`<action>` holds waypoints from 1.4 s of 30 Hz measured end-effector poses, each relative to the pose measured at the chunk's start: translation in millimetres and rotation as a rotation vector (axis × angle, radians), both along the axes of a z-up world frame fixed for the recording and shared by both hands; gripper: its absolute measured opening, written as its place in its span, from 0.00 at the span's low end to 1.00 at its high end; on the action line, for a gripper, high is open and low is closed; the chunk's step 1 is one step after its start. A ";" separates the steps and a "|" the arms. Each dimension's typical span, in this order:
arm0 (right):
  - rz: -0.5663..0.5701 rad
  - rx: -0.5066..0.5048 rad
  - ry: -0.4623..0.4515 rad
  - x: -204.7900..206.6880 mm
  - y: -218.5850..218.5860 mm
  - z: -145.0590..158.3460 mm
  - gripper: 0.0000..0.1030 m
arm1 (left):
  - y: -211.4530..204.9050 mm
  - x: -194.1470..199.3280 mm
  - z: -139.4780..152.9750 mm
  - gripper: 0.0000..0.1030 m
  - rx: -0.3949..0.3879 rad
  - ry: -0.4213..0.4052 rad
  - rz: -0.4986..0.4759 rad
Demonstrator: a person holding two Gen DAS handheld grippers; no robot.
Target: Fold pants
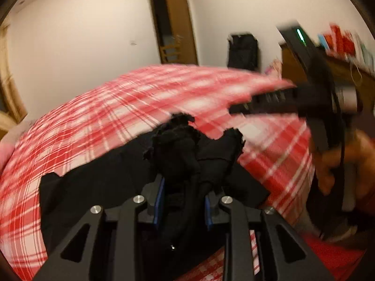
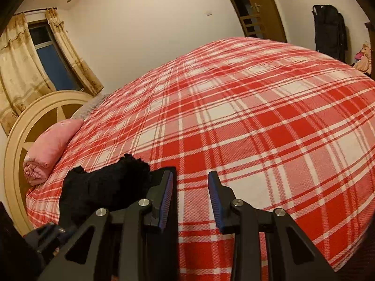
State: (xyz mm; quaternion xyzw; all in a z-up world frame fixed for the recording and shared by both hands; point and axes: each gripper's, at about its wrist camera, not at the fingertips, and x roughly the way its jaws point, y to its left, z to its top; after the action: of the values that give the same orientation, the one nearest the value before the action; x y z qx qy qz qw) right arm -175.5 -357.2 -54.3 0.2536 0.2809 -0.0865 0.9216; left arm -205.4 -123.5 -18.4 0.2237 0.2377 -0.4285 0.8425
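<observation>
Left claw (image 1: 184,199) is clamped on bunched black pants (image 1: 192,154) above a bed (image 2: 257,121) with a red-and-white plaid cover. Right claw (image 2: 190,199) stands apart, empty, just beside the pants. Beyond the bed: white walls, a brown door (image 1: 178,25), a curtained window (image 2: 49,58).

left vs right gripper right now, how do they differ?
The left gripper has bunched black pants clamped between its blue pads; the right gripper has nothing between its pads, only the plaid bedspread beyond. The left view is motion-blurred; the right view is sharp. Both are the same black two-finger build, angled down over the bed.
</observation>
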 end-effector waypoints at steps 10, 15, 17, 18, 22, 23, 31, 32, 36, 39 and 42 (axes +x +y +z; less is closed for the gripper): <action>0.040 0.175 -0.075 -6.7 -1.7 12.2 0.60 | 11.5 -11.1 5.7 0.78 0.131 -0.128 -0.054; 0.126 0.244 -0.095 0.0 10.7 12.5 0.61 | 57.5 -0.2 31.8 0.94 -0.029 -0.039 -0.013; 0.144 0.253 -0.073 7.2 18.5 6.2 0.61 | 74.4 3.6 37.0 1.00 -0.099 -0.009 -0.014; 0.151 0.259 -0.062 10.3 22.2 2.7 0.61 | 82.7 4.8 40.5 1.00 -0.116 -0.009 -0.016; 0.230 0.226 -0.003 23.8 49.7 -11.5 0.61 | 96.4 30.3 37.4 1.00 -0.120 0.006 0.092; 0.244 0.190 0.023 26.8 56.9 -14.9 0.61 | 101.7 39.0 36.4 1.00 -0.130 0.032 0.129; 0.255 -0.031 0.106 32.8 98.6 -28.6 0.61 | 131.7 124.7 -3.8 1.00 -0.098 0.295 0.623; 0.263 -0.060 0.109 33.2 103.0 -28.1 0.59 | 130.0 127.3 -8.8 1.00 -0.069 0.298 0.649; 0.281 -0.125 0.116 34.9 111.4 -25.4 0.37 | 116.7 122.9 -18.9 1.00 0.007 0.258 0.675; 0.272 -0.135 0.109 34.2 108.3 -20.4 0.27 | 110.6 119.0 -19.5 1.00 0.045 0.220 0.679; 0.271 -0.210 0.086 29.8 112.8 -4.2 0.17 | 108.3 117.4 -18.4 1.00 0.066 0.198 0.691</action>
State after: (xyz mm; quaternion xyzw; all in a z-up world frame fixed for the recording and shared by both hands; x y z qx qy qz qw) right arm -145.7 -244.4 -58.5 0.1121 0.3411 -0.0013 0.9333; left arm -88.0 -15.2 -36.8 0.1147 0.3934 -0.1301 0.9029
